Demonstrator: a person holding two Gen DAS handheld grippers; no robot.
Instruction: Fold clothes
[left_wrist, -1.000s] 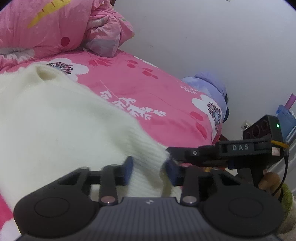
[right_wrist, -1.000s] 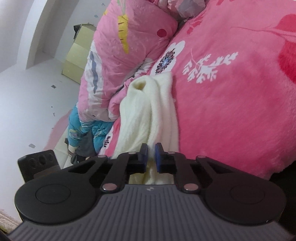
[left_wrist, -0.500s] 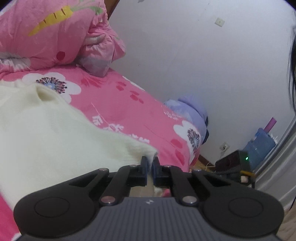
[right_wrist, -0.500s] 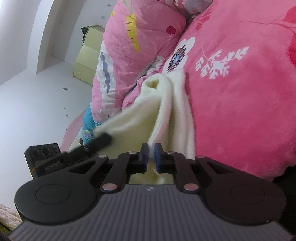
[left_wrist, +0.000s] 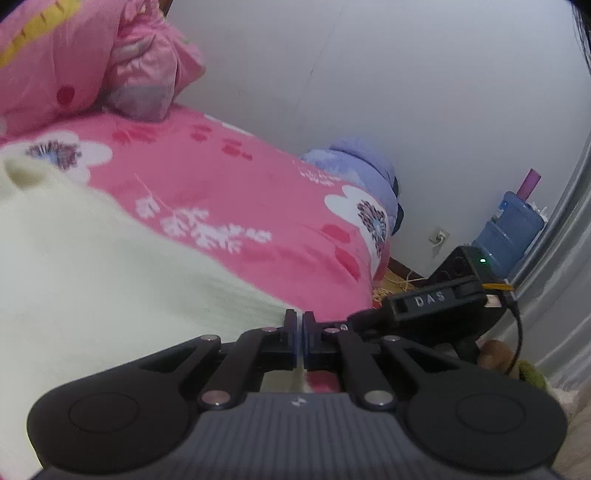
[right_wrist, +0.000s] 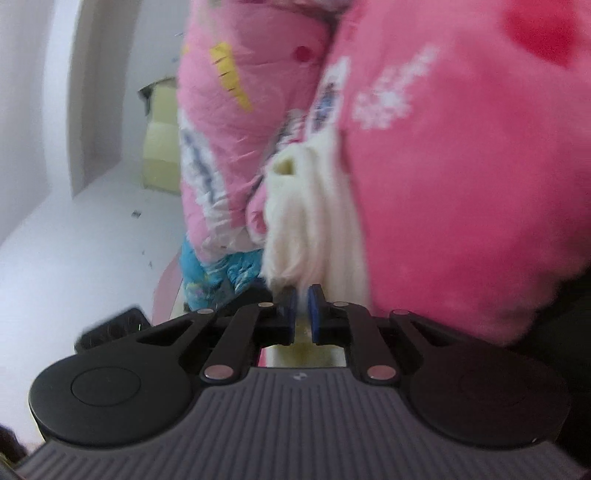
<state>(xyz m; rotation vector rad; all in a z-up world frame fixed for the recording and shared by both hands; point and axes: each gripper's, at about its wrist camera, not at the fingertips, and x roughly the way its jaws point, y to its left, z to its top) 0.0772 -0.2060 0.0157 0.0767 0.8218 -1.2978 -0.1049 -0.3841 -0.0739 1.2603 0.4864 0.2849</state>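
Left gripper (left_wrist: 299, 332): jaws pinched together on a hem corner of the cream sweater (left_wrist: 92, 266). Right gripper (right_wrist: 303, 310): jaws nearly closed, clamping cream knit; view blurred. Cream sweater: spread over the pink floral bedspread (left_wrist: 240, 195), near the bed's front edge. Pink quilt (left_wrist: 74, 62): heaped at the far end. Blue water jug (left_wrist: 509, 236): by the far wall.

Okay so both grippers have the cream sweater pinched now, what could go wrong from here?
The left gripper pinches only the very edge of the cream sweater, so the knit could slip out when pulled. The right gripper holds a bunched part, so a fold may come out uneven. The sweater may also drag on the fuzzy pink blanket.
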